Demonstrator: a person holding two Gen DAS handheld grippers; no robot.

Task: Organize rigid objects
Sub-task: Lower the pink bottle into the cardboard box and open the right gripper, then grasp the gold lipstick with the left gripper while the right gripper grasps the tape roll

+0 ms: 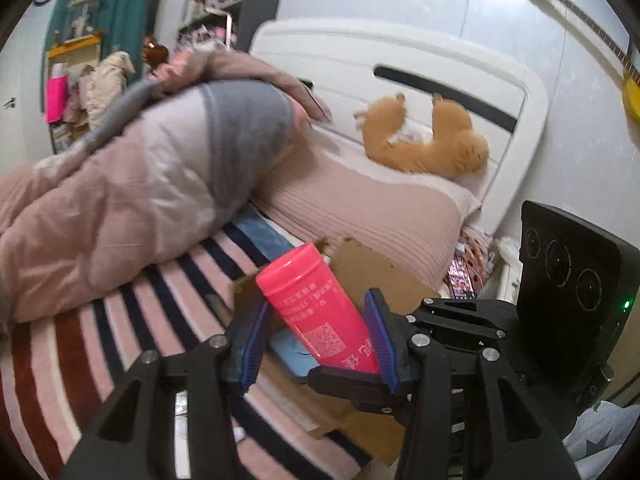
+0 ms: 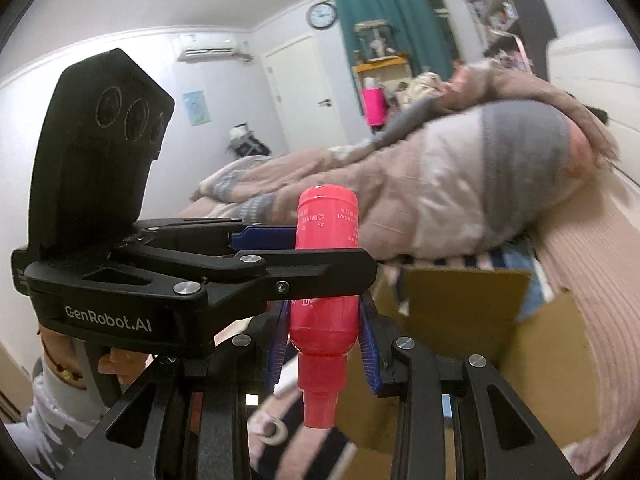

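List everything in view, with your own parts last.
pink bottle: one, pink, between both grippers
cardboard box: one, brown, open, on the bed
quilt: one, pink and grey, bunched on the bed
headboard: one, white, against the wall
pillow: one, pink, below the headboard
plush toy: one, orange, against the headboard
guitar: one, yellow body, by the wall
wall clock: one, white face, beside the curtain
curtain: one, teal, far wall
left gripper: one, black, blue pads, shut on pink bottle
right gripper: one, black, blue pads, shut on pink bottle
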